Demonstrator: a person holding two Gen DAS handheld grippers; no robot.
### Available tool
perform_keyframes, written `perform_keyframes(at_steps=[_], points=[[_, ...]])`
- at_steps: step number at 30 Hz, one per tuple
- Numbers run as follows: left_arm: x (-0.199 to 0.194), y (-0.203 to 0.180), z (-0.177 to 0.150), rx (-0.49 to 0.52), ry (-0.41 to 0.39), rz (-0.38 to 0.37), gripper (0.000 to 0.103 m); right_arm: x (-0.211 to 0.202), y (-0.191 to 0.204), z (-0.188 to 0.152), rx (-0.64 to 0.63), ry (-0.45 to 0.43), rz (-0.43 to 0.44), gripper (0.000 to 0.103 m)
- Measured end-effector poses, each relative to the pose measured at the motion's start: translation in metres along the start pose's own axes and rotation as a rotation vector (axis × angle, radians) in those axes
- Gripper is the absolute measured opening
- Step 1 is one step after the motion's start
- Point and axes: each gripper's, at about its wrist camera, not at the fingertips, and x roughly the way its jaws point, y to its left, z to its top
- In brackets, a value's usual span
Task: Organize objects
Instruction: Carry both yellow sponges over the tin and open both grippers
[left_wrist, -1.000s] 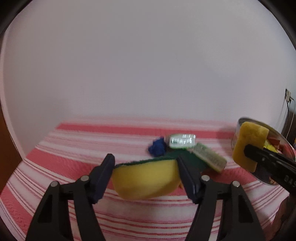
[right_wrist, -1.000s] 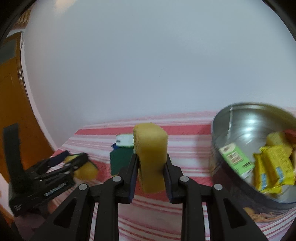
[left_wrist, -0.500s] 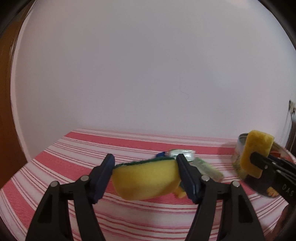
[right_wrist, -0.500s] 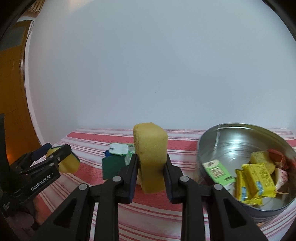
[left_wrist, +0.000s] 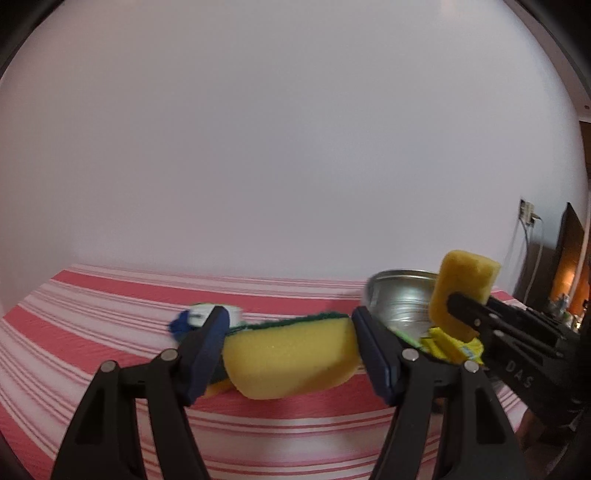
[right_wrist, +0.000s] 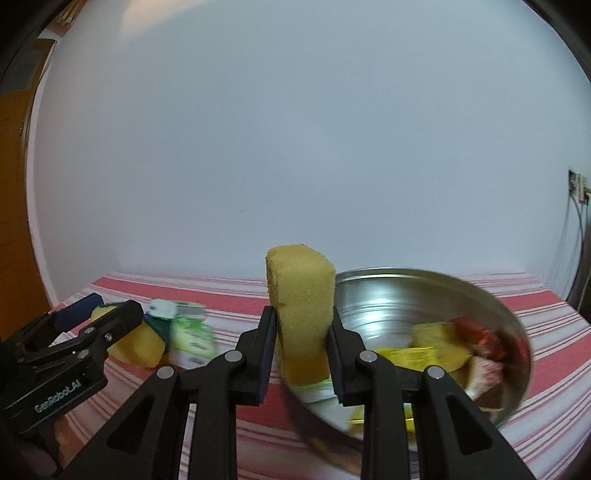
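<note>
The left hand-held gripper is clamping a yellow foam sponge with a green scouring top by its two ends above the table, while the right hand-held gripper is pinching a plain yellow foam block sponge upright at its lower half, beside the round steel bowl. Both sponges are looking light, soft and squashy, so broad flat faces are probably giving the surest hold. Beyond, a red-and-white striped cloth is covering the table, carrying a few small packets, under a plain pale wall.
</note>
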Motion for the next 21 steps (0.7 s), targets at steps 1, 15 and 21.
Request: perform_keyframes(at_steps=[1,15,21], points=[[0.002,-0.007,0.001,0.002,-0.001,-0.011,0.069,-0.002,-0.005,0.0,-0.008,-0.005,-0.012,0.029],[0.02,-0.105,0.006,0.055,0.002,-0.124,0.069,-0.006,-0.082,0.006,-0.039,-0.028,-0.142,0.029],[0.035,-0.14,0.004,0.065,0.031,-0.136,0.069,-0.004,-0.11,0.01,-0.036,-0.025,-0.161,0.029]])
